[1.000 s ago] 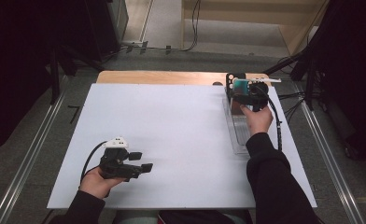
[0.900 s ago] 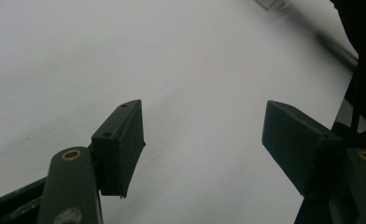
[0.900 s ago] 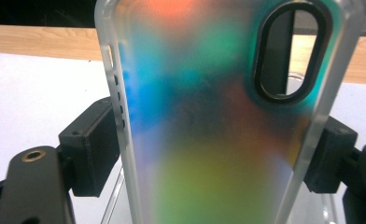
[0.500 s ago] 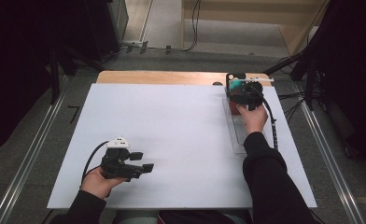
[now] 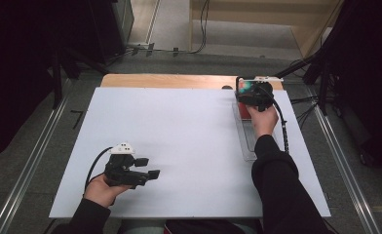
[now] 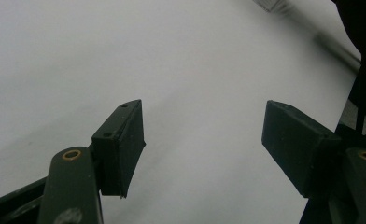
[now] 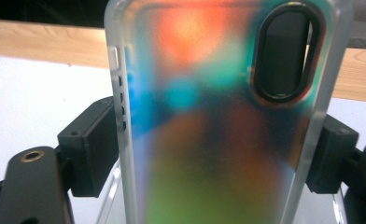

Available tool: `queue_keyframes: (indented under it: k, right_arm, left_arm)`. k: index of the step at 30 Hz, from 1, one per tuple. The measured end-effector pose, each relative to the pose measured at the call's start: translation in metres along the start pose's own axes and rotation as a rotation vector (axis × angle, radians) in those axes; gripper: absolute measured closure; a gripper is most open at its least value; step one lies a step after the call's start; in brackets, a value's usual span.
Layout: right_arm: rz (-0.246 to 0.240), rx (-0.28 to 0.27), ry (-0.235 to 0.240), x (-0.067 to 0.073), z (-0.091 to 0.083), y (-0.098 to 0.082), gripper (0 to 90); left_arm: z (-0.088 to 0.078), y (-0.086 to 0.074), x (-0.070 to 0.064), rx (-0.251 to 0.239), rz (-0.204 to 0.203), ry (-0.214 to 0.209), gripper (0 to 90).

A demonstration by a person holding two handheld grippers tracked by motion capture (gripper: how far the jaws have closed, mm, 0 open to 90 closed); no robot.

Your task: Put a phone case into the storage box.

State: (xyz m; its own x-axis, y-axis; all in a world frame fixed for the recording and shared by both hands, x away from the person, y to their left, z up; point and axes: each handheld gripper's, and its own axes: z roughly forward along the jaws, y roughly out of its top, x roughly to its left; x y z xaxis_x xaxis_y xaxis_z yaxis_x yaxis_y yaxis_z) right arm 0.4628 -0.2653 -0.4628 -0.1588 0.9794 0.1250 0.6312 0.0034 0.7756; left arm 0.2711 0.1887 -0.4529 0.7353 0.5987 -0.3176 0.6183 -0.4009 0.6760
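Note:
My right gripper [image 5: 247, 93] is at the far right of the white table [image 5: 179, 136], above the far end of a clear plastic tray [image 5: 250, 146]. It is shut on a translucent phone case [image 7: 209, 93] with a rainbow sheen and an oval camera cut-out; in the right gripper view [image 7: 218, 144] both pads press on the case's long edges, and the case stands upright. The case shows as a small coloured patch [image 5: 243, 87] in the high view. My left gripper [image 5: 149, 167] rests low at the near left, open, with only bare white table between its jaws [image 6: 204, 126].
Something red [image 5: 245, 113] lies in the tray under the right hand. A wooden board [image 5: 169, 80] runs along the table's far edge. Cables trail on the floor beyond, and dark stands flank the table on both sides.
The right hand has drifted slightly to the left with the phone case still in its grip. The left hand and its gripper have stayed where they were.

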Motion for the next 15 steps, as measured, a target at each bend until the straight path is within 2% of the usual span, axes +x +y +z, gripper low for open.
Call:
queue_keyframes:
  k: [2, 4, 6, 9, 11, 15]
  right_arm:
    - [-0.020, 0.001, -0.022, 0.0013, 0.0004, -0.0001, 13.9]
    - [-0.005, -0.008, 0.005, -0.0005, -0.0003, 0.0000, 9.2]
    - [0.011, -0.003, 0.010, -0.0022, -0.0003, 0.0001, 9.1]
    - [0.008, 0.005, 0.011, -0.0039, -0.0004, 0.0001, 7.8]
    - [0.016, 0.005, 0.013, -0.0046, -0.0012, 0.0007, 0.2]
    - [0.050, 0.025, 0.038, -0.0039, -0.0056, 0.0021, 0.2]
  left_arm:
    - [0.0000, 0.0001, -0.0001, 0.000, 0.000, 0.000, 29.7]
    - [0.0001, 0.0002, -0.0008, -0.002, -0.001, 0.002, 29.7]
    - [0.0001, 0.0003, -0.0009, 0.000, -0.002, 0.002, 29.7]
    - [0.0000, 0.0002, -0.0007, 0.000, -0.001, 0.003, 29.7]
    - [0.0002, 0.0001, -0.0001, 0.000, -0.001, 0.001, 29.7]
    - [-0.0001, 0.0004, 0.0002, 0.000, -0.007, 0.002, 29.6]
